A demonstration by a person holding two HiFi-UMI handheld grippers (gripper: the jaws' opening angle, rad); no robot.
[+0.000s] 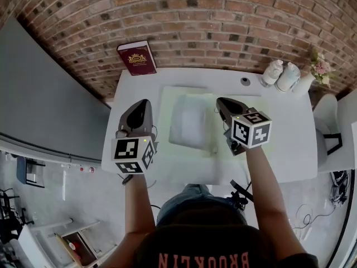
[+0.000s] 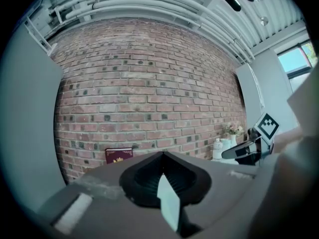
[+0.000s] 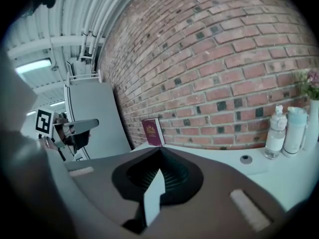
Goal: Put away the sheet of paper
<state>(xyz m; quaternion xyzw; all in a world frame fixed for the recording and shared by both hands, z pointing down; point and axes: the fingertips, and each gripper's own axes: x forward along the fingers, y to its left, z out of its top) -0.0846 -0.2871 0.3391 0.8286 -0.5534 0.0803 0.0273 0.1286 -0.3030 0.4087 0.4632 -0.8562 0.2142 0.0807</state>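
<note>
Left hand-held gripper (image 1: 143,103) and right hand-held gripper (image 1: 222,101): jaws together, empty. Sheet (image 1: 189,120) lies flat on the worktop (image 1: 290,138), below and between them. Advised: open, descend, pinch 2 near corners evenly.

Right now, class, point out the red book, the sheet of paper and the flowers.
red book (image 1: 136,58), head view, middle of its front cover.
sheet of paper (image 3: 153,197), right gripper view, the edge pinched between the jaws.
flowers (image 1: 321,67), head view, the pink blooms.
</note>
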